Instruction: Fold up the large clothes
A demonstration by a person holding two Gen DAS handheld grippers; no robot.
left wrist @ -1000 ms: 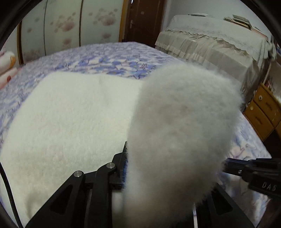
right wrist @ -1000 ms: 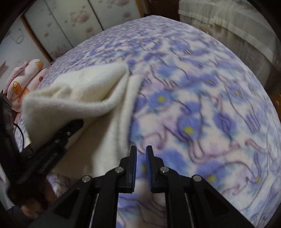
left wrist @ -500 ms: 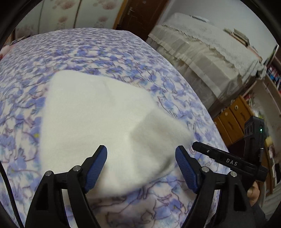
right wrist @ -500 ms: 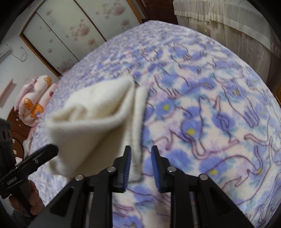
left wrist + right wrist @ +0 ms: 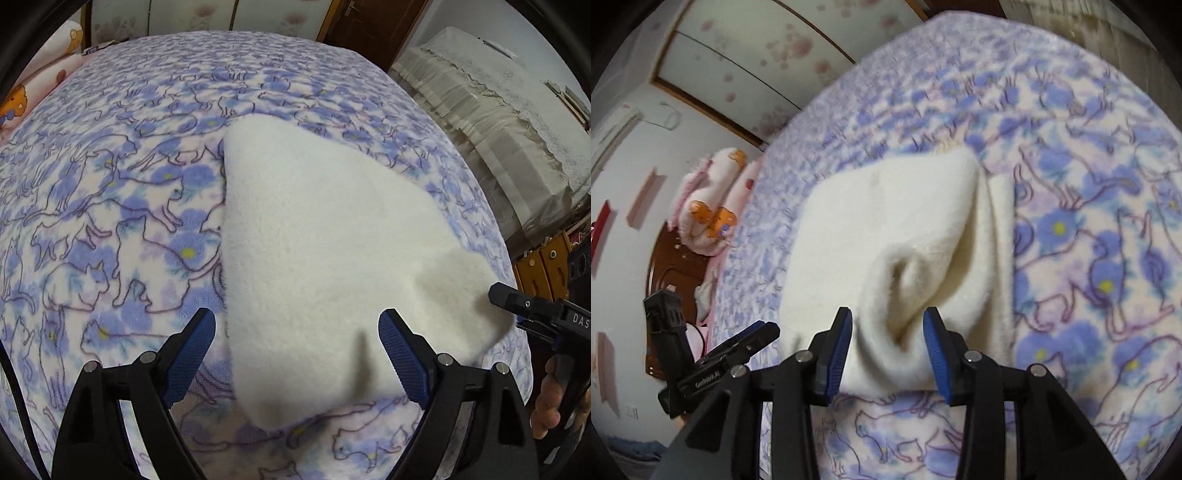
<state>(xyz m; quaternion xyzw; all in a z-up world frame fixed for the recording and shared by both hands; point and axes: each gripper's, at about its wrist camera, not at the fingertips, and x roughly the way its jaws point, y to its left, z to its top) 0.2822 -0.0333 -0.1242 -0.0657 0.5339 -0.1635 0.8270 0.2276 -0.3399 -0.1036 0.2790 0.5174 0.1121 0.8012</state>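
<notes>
We had the cloth (image 5: 325, 258) folded on the bed (image 5: 110, 206), lying straight ahead of both grippers, toward 12 o'clock. Its long axis ran from the near hem to a narrower far end at about 11 o'clock in the left view.

Left gripper (image 5: 297, 354): jaws had just been opening and stood wide, with the near edge below and between them, untouched.

Right gripper (image 5: 888, 350): jaws had just been opening and were about half apart, straddling a raised pucker (image 5: 908, 280) at the near hem. The pads looked clear of it.

We judged the right nearer to the cloth.

The cloth was cream, thick and fuzzy, limp, with rounded corners. The bedspread was fleece with a blue cat print.
</notes>
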